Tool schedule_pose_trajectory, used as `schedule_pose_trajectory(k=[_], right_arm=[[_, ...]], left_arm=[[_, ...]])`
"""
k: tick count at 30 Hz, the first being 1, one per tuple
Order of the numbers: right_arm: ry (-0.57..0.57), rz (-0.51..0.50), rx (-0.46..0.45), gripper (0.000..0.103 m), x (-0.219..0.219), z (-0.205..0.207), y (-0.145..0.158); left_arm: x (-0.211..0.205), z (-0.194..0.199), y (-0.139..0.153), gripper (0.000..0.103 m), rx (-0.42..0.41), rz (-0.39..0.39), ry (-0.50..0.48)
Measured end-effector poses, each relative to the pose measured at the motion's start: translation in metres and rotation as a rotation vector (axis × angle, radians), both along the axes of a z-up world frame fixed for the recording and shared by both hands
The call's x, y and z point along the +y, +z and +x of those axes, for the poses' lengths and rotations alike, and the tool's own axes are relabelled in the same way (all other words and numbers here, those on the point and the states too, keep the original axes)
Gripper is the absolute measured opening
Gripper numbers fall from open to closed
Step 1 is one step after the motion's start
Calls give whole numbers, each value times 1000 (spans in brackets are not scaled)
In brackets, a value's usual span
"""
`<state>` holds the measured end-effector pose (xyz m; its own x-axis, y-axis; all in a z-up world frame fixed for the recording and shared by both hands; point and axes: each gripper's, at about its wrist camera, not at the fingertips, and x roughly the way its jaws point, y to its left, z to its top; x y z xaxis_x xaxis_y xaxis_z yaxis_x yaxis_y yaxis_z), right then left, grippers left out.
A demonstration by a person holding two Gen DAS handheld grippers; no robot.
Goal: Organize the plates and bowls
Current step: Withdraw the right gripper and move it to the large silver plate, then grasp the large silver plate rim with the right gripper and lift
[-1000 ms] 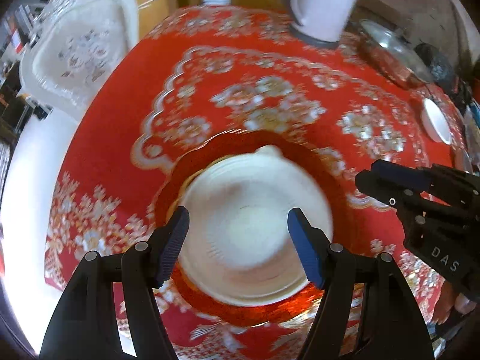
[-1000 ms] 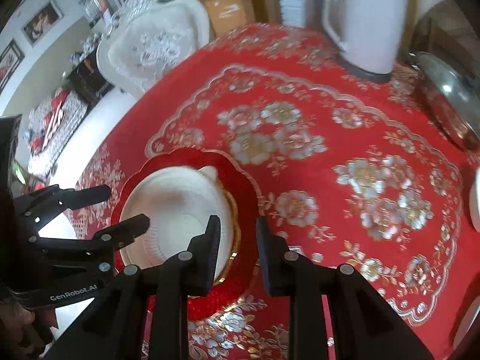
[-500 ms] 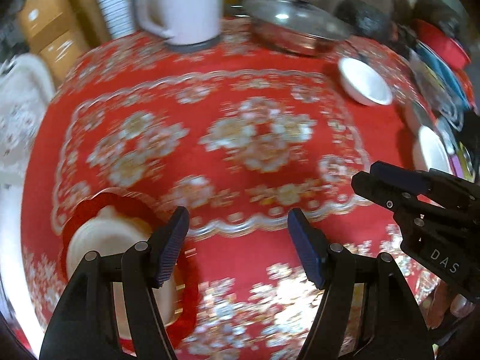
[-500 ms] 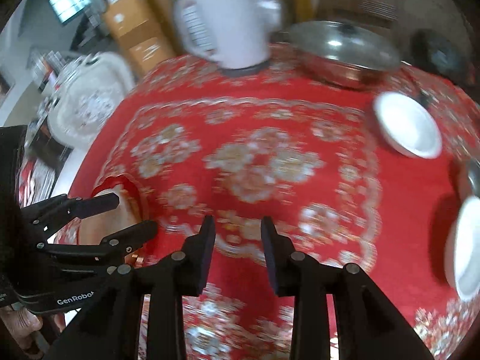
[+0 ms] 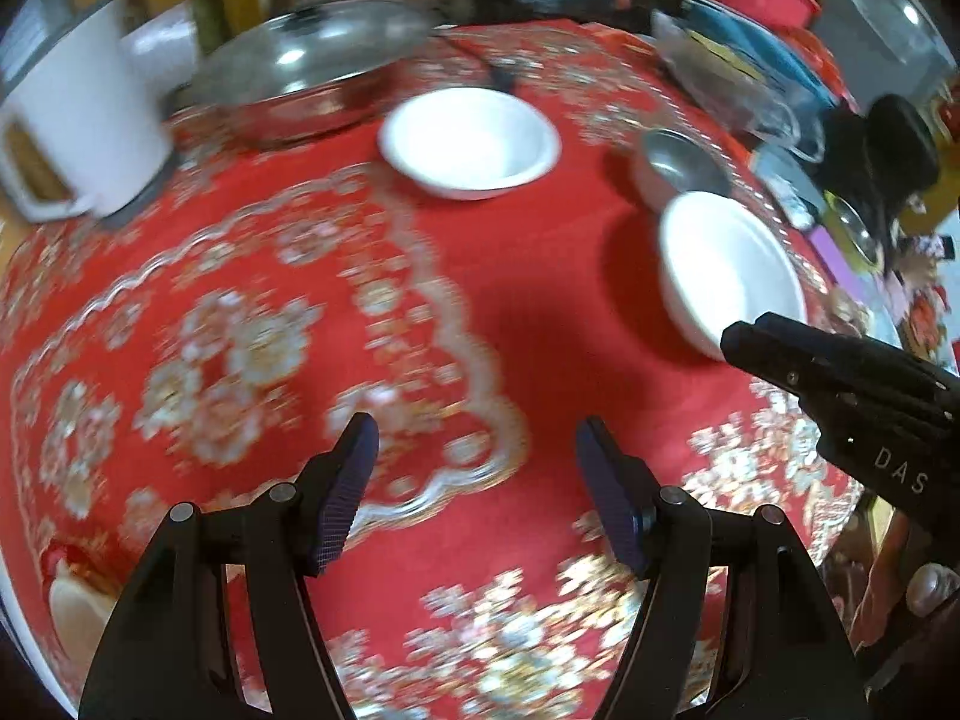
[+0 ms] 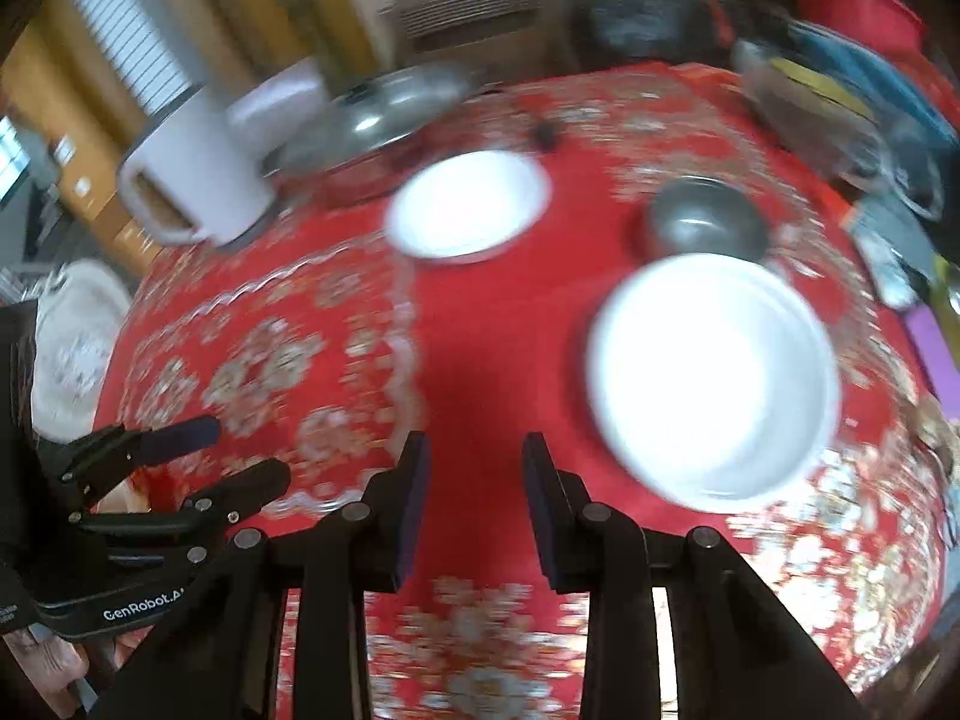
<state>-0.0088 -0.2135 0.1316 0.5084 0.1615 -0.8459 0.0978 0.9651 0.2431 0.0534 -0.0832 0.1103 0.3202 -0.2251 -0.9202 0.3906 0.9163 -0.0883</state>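
Two white bowls sit on the red patterned tablecloth: a far one and a nearer one at the right. Beside the nearer one stands a small steel bowl. A red plate with a white bowl on it peeks in at the lower left. My left gripper hangs open over bare cloth. My right gripper hovers just left of the nearer white bowl; its jaws are opening and hold nothing.
A white kettle and a lidded steel pan stand at the back left. Stacked containers and dark clutter crowd the back right edge. A white chair stands beyond the table's left side.
Both grippers have swept right across the table, away from the red plate with its white bowl and toward the two white bowls. The right jaws have widened.
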Motion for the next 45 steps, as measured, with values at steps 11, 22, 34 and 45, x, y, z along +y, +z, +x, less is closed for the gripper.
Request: schedule_pose_trajectory(k=[11, 22, 34, 45], right_arm=[[-208, -15, 22, 42, -103, -9, -7], [-235, 1, 68, 43, -146, 13, -23], [-214, 55, 158, 43, -161, 36, -60], [-172, 91, 129, 7, -153, 30, -64]], left_arm=[[-93, 16, -5, 69, 21, -41, -115], [-128, 38, -33, 70, 88, -31, -118], [-145, 51, -67, 76, 187, -1, -114], [-146, 50, -79, 36, 213, 7, -123]])
